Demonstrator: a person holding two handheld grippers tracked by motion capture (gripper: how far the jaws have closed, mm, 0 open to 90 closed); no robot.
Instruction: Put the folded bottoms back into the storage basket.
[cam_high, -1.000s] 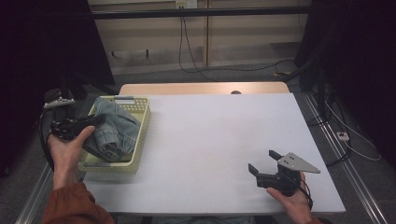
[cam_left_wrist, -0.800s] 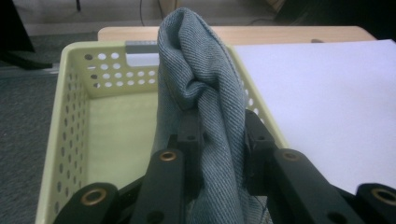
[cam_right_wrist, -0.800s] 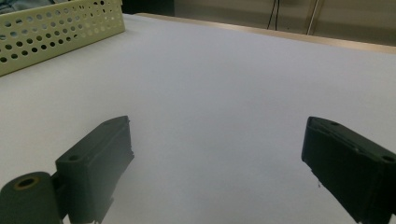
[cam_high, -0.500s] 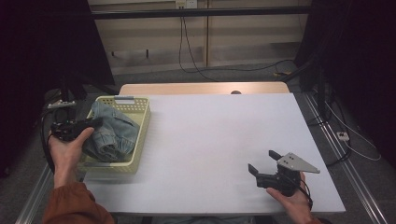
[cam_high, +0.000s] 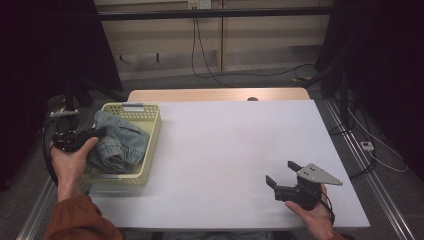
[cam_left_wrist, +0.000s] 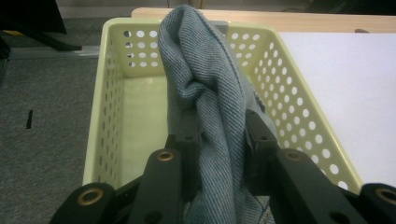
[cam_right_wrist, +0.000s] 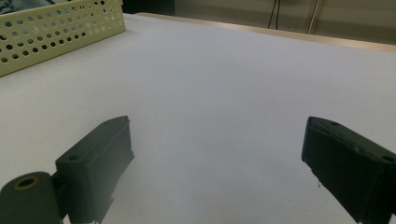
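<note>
I count one denim garment in one yellow basket; my left gripper pinches it, my right gripper gapes wide over the table.

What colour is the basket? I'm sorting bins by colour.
Pale yellow, with round holes in its walls. The basket shows best in the left gripper view.

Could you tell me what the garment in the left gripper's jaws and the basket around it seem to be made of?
The garment looks like light blue denim: a diagonal twill weave and stitched seams show in the left gripper view, with a matt, faded finish. The basket appears to be moulded plastic, pale yellow and slightly glossy, judging by its smooth walls pierced with even rows of round holes.
</note>
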